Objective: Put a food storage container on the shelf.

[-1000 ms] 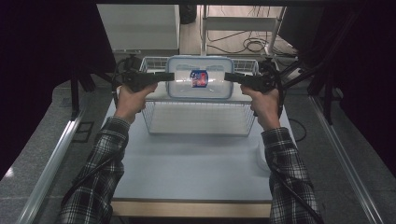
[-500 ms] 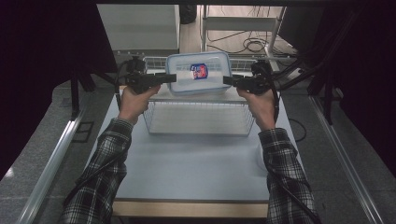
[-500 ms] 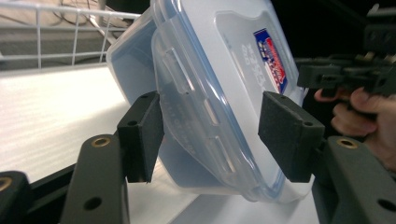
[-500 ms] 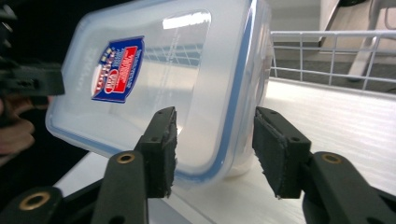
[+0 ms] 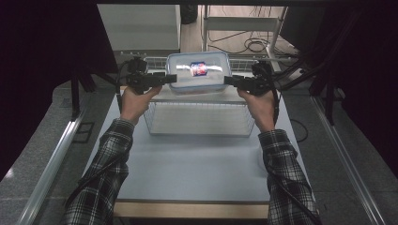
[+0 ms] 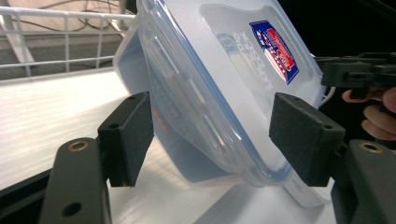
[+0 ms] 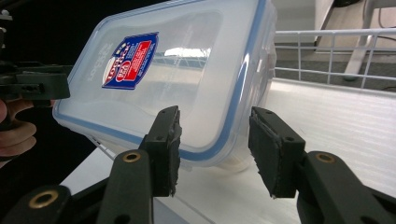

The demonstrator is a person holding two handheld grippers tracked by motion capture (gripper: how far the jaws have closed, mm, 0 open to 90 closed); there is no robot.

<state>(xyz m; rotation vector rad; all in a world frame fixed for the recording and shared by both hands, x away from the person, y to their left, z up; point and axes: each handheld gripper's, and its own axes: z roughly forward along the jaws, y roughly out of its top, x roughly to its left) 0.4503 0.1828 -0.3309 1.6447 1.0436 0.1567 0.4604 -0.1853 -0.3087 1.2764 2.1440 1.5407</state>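
Clear rectangular plastic container with blue-sealed lid and red-blue label (image 5: 198, 71) sits at far edge of white table (image 5: 197, 164), behind white wire basket (image 5: 199, 119). Left gripper (image 5: 170, 79) jaws just been opening, container edge between pads, not pressed. Right gripper (image 5: 230, 80) jaws apart astride opposite edge, just closing slightly.

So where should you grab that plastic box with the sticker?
Probably by its two short ends, one gripper from each side. The plastic box is long and wide, standing tilted in the wire basket, so its thin lid rim likely fits between jaws best.
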